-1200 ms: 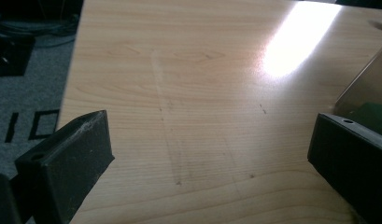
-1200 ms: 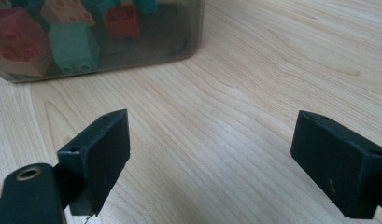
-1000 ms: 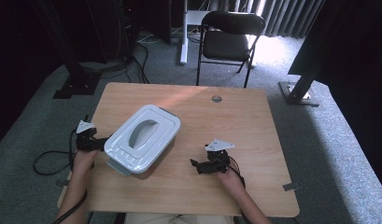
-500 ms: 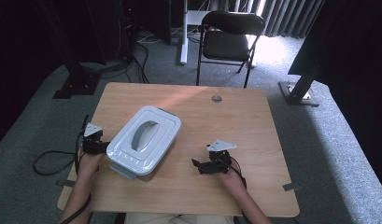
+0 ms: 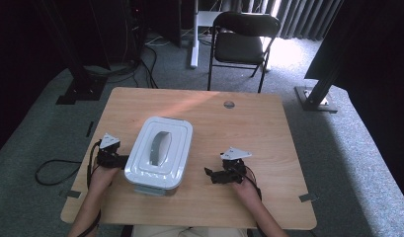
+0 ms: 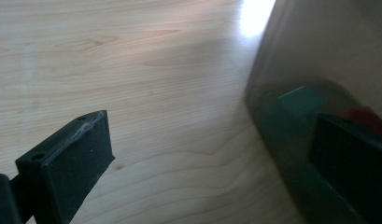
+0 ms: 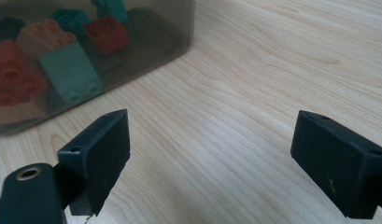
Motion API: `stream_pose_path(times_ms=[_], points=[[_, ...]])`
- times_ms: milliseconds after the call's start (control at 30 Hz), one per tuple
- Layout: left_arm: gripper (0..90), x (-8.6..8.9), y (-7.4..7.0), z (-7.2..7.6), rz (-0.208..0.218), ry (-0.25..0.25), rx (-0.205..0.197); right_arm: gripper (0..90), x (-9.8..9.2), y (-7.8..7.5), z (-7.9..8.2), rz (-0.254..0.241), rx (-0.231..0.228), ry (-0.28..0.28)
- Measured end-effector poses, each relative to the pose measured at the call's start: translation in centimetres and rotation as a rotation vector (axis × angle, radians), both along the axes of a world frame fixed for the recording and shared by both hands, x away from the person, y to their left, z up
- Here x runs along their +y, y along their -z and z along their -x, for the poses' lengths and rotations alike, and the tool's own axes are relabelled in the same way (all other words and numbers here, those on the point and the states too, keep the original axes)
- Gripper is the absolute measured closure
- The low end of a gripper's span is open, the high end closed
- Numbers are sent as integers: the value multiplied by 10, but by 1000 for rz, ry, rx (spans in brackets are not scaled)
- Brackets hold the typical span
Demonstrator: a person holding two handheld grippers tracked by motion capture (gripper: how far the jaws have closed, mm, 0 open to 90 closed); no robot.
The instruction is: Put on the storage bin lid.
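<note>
A clear plastic box point(image 5: 159, 153) with a white lid and grey handle stands on the wooden table point(image 5: 249, 123), left of centre. Through its smoky wall point(image 7: 146, 28) I see several toy bricks, among them a green brick point(image 7: 69, 70) and a red brick point(image 7: 104, 32). My left gripper point(image 5: 120, 160) is at the box's left side, open. In the left gripper view my left gripper point(image 6: 212, 140) has its right jaw against the box wall point(image 6: 314, 60). My right gripper point(image 5: 213, 175) rests open to the right of the box, apart from it. Bare wood lies in the gap of my right gripper point(image 7: 212, 135).
A small round grommet point(image 5: 229, 104) sits near the table's far edge. A black folding chair point(image 5: 241, 42) stands beyond the table, with dark stands and cables on the carpet. The right half of the table is bare wood.
The left gripper has moved right and nearer along the box's side. The box has turned from a diagonal lie to nearly square with the table. The right gripper has barely moved.
</note>
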State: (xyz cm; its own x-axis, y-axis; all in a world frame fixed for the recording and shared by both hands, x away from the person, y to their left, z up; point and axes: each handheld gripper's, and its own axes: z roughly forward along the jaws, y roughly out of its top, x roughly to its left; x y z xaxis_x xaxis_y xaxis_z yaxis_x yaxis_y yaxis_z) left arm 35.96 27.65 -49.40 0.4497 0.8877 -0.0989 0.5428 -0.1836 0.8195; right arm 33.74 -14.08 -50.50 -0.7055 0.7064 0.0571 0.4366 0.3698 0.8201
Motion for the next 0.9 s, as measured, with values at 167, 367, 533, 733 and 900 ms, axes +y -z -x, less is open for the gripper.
stream_pose_path(times_ms=[167, 367, 533, 733, 900], points=[[6, -10, -1, 1, -13, 10, -8, 115, 0, 0, 0, -1, 1, 2], [6, -30, -3, 0, -33, 43, 6, 115, -1, -2, 0, 1, -9, 8], [6, -49, -4, 1, -41, 83, 13, 115, -6, -3, 1, -2, -16, 17], [6, -71, -5, 6, -67, 138, 21, 115, -15, -5, 3, -1, -21, 36], [6, -83, -5, 11, -84, 166, 17, 125, -21, -5, 5, 7, -25, 47]])
